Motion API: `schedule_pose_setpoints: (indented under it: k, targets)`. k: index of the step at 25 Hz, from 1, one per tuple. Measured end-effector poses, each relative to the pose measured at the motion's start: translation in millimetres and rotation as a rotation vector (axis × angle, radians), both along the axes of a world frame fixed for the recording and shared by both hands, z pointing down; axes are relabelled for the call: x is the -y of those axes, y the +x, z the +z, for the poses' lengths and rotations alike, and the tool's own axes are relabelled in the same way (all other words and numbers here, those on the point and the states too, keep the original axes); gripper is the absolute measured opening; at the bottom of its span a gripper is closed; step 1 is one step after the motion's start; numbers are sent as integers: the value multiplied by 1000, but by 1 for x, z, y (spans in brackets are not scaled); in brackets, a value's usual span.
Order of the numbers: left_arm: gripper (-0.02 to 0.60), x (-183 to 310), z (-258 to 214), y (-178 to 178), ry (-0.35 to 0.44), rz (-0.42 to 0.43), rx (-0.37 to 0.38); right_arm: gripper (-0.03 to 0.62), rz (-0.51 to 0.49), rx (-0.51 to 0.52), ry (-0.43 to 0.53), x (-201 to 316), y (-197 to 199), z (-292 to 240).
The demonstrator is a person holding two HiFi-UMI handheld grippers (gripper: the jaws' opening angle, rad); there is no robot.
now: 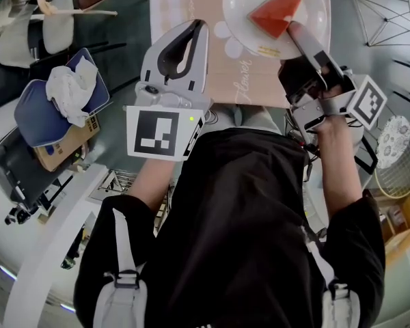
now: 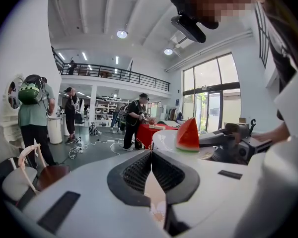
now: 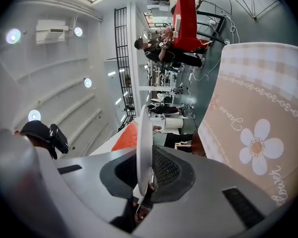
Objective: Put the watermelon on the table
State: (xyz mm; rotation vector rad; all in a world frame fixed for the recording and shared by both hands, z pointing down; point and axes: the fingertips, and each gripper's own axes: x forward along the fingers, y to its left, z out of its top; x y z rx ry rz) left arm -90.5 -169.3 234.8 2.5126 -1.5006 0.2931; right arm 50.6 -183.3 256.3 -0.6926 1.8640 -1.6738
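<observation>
A red watermelon slice (image 1: 279, 14) lies on a white plate (image 1: 236, 5), held over the table (image 1: 184, 5) with its beige flower-print cloth. My right gripper (image 1: 294, 27) is shut on the plate's near rim; in the right gripper view the rim (image 3: 144, 148) stands edge-on between the jaws, with the slice (image 3: 125, 137) behind it. My left gripper (image 1: 199, 24) hovers left of the plate over the cloth, shut with nothing in it. In the left gripper view the slice (image 2: 187, 135) sits upright on the plate (image 2: 164, 139), with the right gripper (image 2: 228, 144) beside it.
Left of the table stand pale chairs (image 1: 55, 19), a blue seat with a crumpled white cloth (image 1: 68, 91) and a cardboard box (image 1: 61, 145). A wire frame (image 1: 383, 16) and a round wire basket (image 1: 400, 157) are to the right. People (image 2: 35, 113) stand far off.
</observation>
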Motion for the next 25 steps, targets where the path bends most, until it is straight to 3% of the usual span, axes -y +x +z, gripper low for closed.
schedule_pose_setpoints:
  k: [25]
  targets:
    - [15,4,71,12,-104,-12,-11,34,22,-27,-53,3,19,67]
